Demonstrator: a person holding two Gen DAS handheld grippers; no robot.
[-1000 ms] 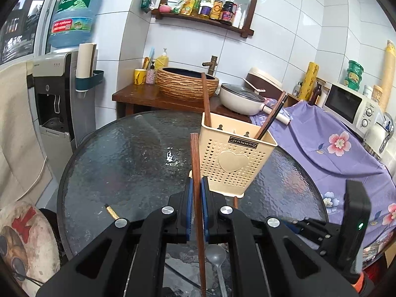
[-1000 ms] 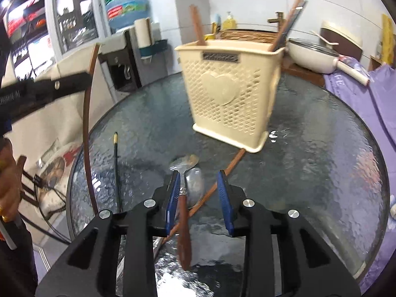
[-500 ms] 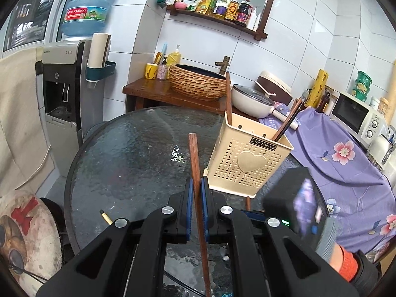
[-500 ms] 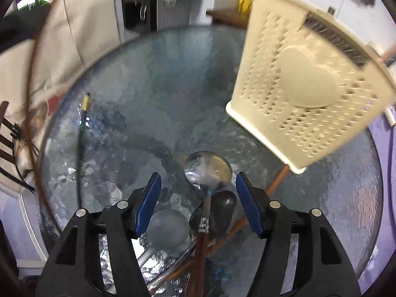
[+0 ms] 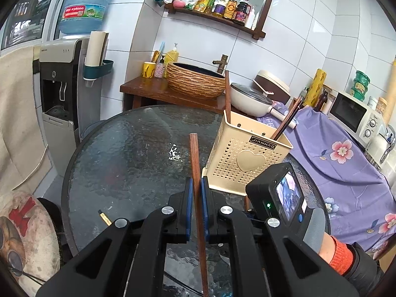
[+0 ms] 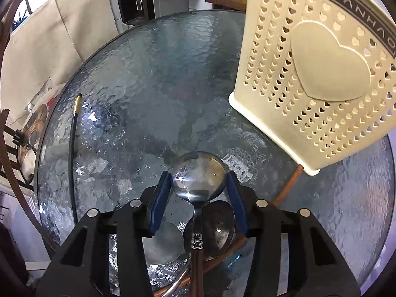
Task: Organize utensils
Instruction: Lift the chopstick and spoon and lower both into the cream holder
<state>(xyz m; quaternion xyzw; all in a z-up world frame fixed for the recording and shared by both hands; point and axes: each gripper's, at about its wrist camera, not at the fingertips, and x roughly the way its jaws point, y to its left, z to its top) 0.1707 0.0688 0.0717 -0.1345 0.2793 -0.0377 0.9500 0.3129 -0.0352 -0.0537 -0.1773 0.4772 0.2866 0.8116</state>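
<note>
Since the earlier frames, the right gripper (image 6: 199,195) has dropped low over the round textured glass table (image 6: 153,79), so the steel spoon with a dark wooden handle (image 6: 199,180) now fills the space between its blue pads (image 6: 159,198). Those fingers stand spread wide, one on each side of the spoon's bowl, and whether the pads touch its rim I cannot tell. Two more metal spoon bowls (image 6: 217,227) lie beneath and behind it, under the gripper body, along with a brown wooden chopstick (image 6: 287,185) that runs under the corner of the cream perforated plastic utensil basket with a raised heart (image 6: 321,79). A black rod with a brass tip (image 6: 73,133) lies well apart, near the table's left edge.

The left gripper (image 5: 195,205) is clenched on a long reddish-brown wooden chopstick (image 5: 194,160), which runs straight out between the pads and ends just beside the basket (image 5: 247,160). Two dark wooden utensils (image 5: 227,96) stand upright or leaning inside that basket. The right gripper's black camera unit (image 5: 277,193) and a gloved hand with an orange cuff (image 5: 319,232) show low at the right.

Beyond the table stand a grey water dispenser with a blue bottle (image 5: 61,86), a woven basin on a wooden counter (image 5: 195,79), a white pan (image 5: 250,99), a purple flowered cloth (image 5: 346,160), a white microwave (image 5: 354,113) and a wall shelf of bottles (image 5: 222,5) on white tile.
</note>
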